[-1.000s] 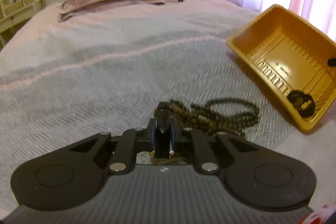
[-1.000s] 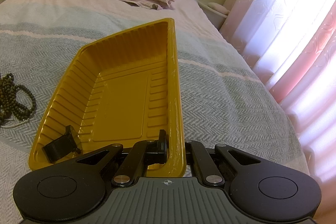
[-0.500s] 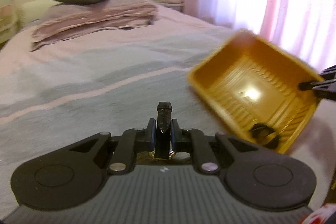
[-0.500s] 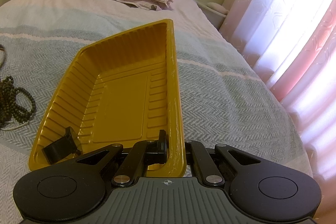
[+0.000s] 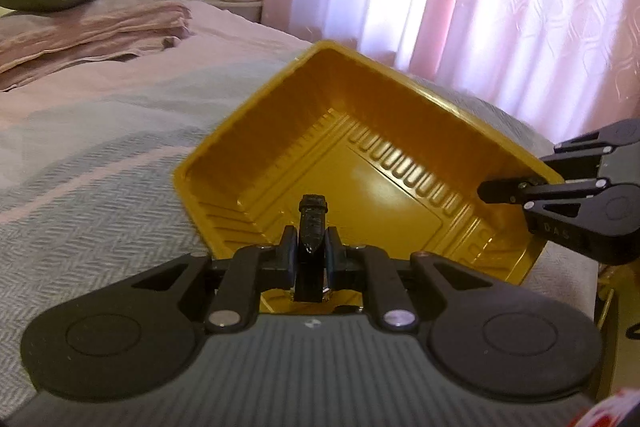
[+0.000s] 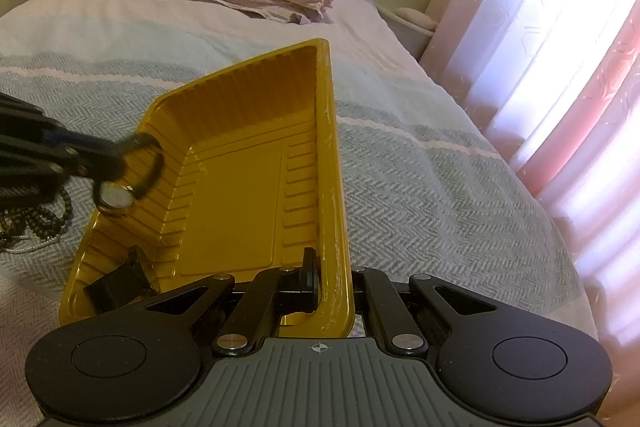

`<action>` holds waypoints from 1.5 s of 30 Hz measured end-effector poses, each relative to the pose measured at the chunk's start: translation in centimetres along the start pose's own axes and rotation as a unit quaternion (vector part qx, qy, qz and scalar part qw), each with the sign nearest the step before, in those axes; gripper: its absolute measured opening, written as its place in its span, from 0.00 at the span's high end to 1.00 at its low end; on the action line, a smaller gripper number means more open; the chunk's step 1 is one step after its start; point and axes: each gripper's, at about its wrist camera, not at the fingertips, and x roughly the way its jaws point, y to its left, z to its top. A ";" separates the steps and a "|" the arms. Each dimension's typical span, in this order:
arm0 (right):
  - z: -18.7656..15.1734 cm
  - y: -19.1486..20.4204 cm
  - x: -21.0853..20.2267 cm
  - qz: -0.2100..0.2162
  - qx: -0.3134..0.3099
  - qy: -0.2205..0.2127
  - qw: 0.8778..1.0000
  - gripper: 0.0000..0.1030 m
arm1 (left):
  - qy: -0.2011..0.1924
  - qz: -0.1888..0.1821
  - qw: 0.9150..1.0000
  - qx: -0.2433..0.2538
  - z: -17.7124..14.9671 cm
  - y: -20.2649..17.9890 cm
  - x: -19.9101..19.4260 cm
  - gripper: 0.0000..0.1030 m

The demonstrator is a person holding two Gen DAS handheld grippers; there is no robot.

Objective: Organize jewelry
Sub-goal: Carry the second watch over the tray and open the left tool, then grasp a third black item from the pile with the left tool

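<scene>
Bead necklace: dark string of small round beads [image 6: 38,221] on the grey herringbone bedspread [image 6: 420,187], left of the tray; limp, light.
Watch: black-strapped wristwatch [image 6: 120,193], strap pinched in the closed left gripper [image 5: 311,243], dangling over the tray; hold the strap, the glass looks fragile.
Tray: thin yellow ribbed plastic tray [image 6: 240,187], tilted; right gripper [image 6: 320,277] clamped on its rim; flexes easily.

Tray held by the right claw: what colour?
Mustard yellow tray, ribbed walls; clearest in the right wrist view.
</scene>
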 end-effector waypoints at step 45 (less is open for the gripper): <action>-0.3 0.0 0.2 -0.003 0.001 0.006 1.000 0.97 | 0.028 0.165 0.981 -0.103 -12.8 8.3 -10.5 0.44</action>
